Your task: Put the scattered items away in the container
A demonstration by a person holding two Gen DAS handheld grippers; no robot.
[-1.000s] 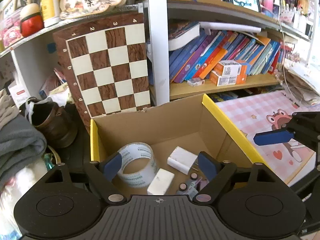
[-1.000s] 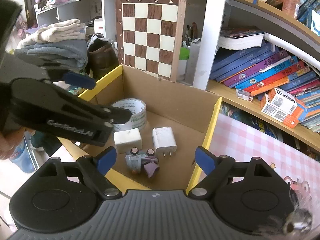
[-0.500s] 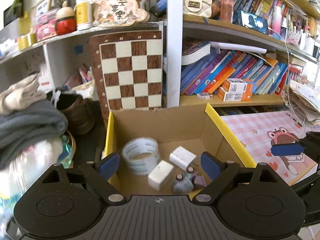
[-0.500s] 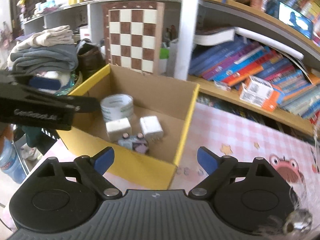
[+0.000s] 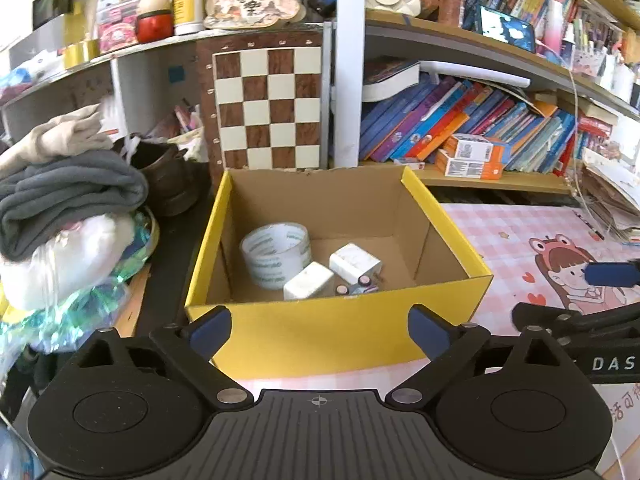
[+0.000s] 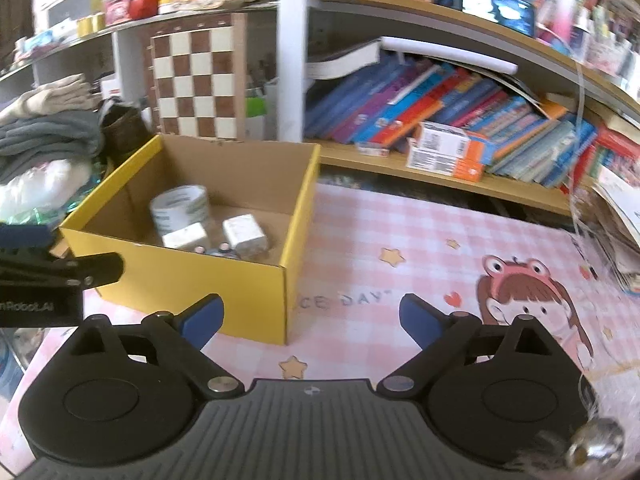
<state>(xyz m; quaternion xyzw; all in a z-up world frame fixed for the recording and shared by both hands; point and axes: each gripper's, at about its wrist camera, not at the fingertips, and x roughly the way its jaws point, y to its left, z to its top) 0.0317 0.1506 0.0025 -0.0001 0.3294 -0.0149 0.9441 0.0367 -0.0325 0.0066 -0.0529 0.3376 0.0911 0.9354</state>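
A yellow cardboard box [image 5: 336, 328] stands open on the pink checked mat; it also shows in the right wrist view [image 6: 192, 280]. Inside lie a roll of clear tape [image 5: 276, 254], two white chargers [image 5: 354, 262] [image 5: 308, 286] and small batteries [image 5: 354, 288]. The tape [image 6: 180, 208] and chargers [image 6: 244, 236] also show in the right wrist view. My left gripper [image 5: 320, 330] is open and empty, just in front of the box's near wall. My right gripper [image 6: 312, 318] is open and empty, over the mat by the box's right corner.
A chessboard [image 5: 268, 108] leans behind the box. Folded towels and bags [image 5: 68, 196] pile up to the left. Bookshelves with books [image 6: 440, 120] run along the back. The pink mat [image 6: 420, 264] spreads to the right, with paper stacks [image 5: 608, 196] at its far edge.
Both grippers have pulled back and away from the box. The box now sits further off in both views. Both stay open and empty.
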